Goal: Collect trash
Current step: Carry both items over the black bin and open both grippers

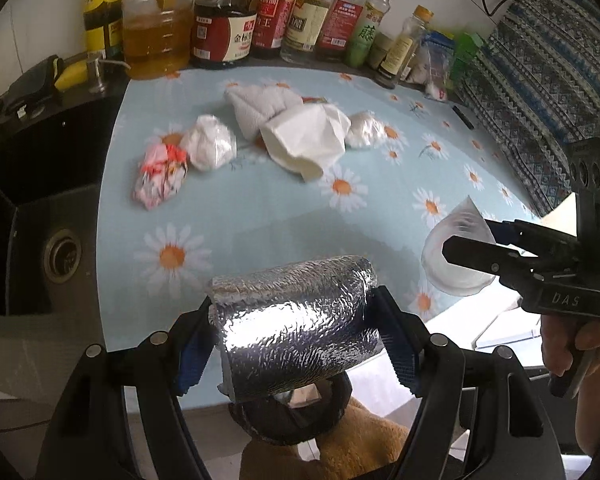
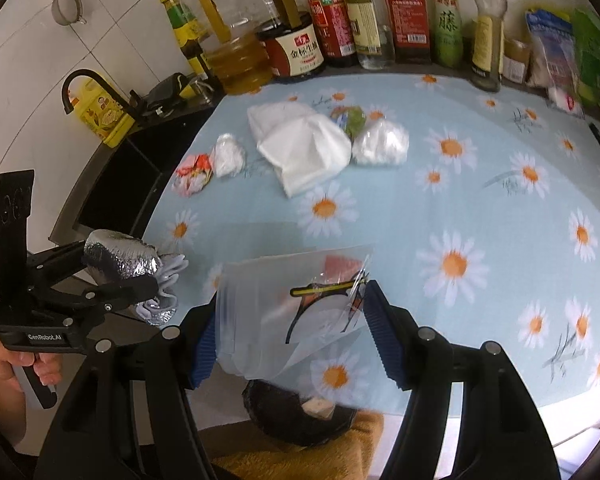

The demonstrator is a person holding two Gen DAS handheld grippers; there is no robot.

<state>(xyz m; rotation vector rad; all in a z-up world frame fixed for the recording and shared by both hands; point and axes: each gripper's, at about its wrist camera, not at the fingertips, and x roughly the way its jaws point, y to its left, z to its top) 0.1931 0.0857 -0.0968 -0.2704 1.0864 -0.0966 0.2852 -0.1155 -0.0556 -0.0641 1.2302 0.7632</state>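
The left hand-held gripper (image 1: 296,334) is clamped on a roll of crinkled silver foil wrapping (image 1: 296,320), held crosswise between its blue-padded fingers (image 1: 192,356) at the near edge of the tabletop (image 1: 260,220). Off to its right, the right hand-held gripper (image 2: 290,320) grips a clear plastic wrapper (image 2: 284,312) with black, yellow and red print, which stands up between its ribbed pads (image 2: 384,340) over the same near edge. Just below both hand-held grippers lies a dark round opening (image 2: 300,416) with something brownish showing inside, set against orange-brown fabric (image 2: 260,460). Ahead of the grippers, past a stretch of daisy-print cloth, the rest of the trash sits well apart from them: a red-and-white crumpled wrapper (image 1: 160,178) touching a small white crumpled bag (image 1: 210,142), then a large white tissue (image 1: 306,142) overlapping a folded paper towel (image 1: 260,106), and a clear crumpled bag (image 2: 380,142) beside a green-and-blue scrap (image 2: 350,118). To the far left is a black sink (image 1: 40,208) with a round drain. Farthest ahead, a row of oil and sauce bottles (image 1: 236,28) lines the wall.
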